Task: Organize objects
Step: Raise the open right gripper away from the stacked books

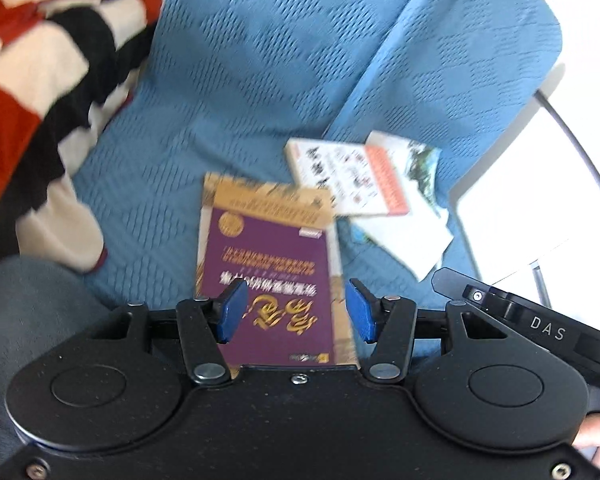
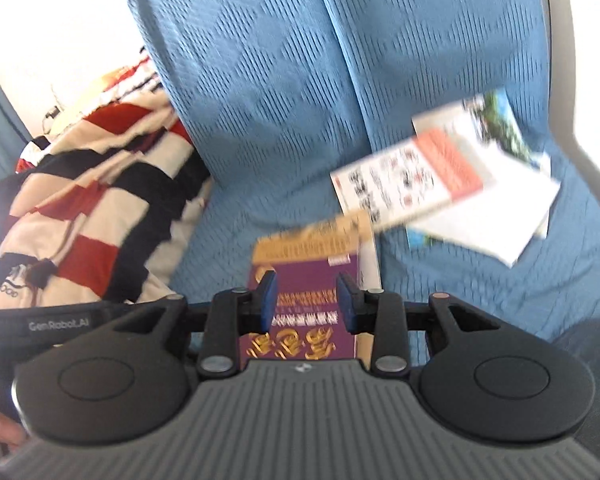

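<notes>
So, quick rundown, left to right:

Far left of the jaws: a striped blanket [image 1: 40,80] in red, black and cream, bunched up on the seat, well apart from both grippers.

Left gripper [image 1: 296,310]: jaws apart, nothing pinched. The blue pads [image 1: 232,312] stand clear on either side of the purple book, which looks to lie below them on the seat, not between them.

Purple book [image 1: 268,276]: flat on the blue cover, gold lettering, straight ahead of and under both sets of jaws. In the right wrist view it sits right behind the gap too.

Right gripper [image 2: 306,304]: jaws also apart, a bit narrower than the left, empty as far as I can tell. Pads not touching the book.

Right of the jaws: a white book [image 1: 340,176] with an orange band, lying across a landscape-cover book [image 1: 416,184]. Its corner overlaps the purple book's far edge. Messy little pile.

Step in hand: my guess is a gap between grabs, both grippers hanging free above the books with nothing held.

Next move: probably pick one book and square the three into a stack. Needs a low approach to get a pad under an edge, since they lie flat on soft fabric.

Surface: a blue quilted cover [image 1: 260,60] over a sofa or chair seat and backrest.

Room: bright, washed-out white beyond the armrest; frames are blurry.
</notes>
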Available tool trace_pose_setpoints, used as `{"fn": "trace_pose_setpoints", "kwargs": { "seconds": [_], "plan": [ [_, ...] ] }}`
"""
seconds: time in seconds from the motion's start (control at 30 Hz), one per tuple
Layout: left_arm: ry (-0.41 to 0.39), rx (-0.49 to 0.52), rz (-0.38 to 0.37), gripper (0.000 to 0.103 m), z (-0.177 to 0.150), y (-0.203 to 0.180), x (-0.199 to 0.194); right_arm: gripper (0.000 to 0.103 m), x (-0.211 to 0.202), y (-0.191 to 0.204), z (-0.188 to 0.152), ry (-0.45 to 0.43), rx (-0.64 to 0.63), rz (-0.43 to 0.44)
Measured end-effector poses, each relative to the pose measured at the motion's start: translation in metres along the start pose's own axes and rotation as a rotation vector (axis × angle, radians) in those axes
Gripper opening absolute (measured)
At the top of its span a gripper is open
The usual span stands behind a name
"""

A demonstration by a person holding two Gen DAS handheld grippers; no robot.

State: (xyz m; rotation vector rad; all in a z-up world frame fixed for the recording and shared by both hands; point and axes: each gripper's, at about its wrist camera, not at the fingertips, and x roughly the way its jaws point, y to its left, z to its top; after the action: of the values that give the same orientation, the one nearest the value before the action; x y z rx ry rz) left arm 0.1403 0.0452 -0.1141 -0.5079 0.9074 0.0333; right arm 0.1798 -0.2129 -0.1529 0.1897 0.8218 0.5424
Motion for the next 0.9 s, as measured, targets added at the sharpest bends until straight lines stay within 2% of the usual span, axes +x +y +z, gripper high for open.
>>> {"fn": "trace_pose_setpoints", "kwargs": {
  "seconds": [0.17, 0.5, 0.7, 0.9],
  "plan": [
    [-0.07, 0.03, -0.034, 0.052, 0.005, -0.017, -0.027, 0.036, -0.032, 0.012, 0.008, -0.06, -0.024, 0.011],
    [-0.152, 0.098, -0.095, 0.054, 0.003, -0.049, -0.072, 0.036, -0.086, 0.027, 0.009, -0.143, -0.06, 0.017],
    [-0.192, 0.13, -0.142, 0.057, -0.002, -0.069, -0.091, 0.036, -0.105, 0.024, 0.003, -0.162, -0.052, -0.003],
    [-0.219, 0.135, -0.142, 0.059, -0.011, -0.08, -0.102, 0.036, -0.123, 0.02, -0.004, -0.184, -0.055, -0.031]
  ]
}}
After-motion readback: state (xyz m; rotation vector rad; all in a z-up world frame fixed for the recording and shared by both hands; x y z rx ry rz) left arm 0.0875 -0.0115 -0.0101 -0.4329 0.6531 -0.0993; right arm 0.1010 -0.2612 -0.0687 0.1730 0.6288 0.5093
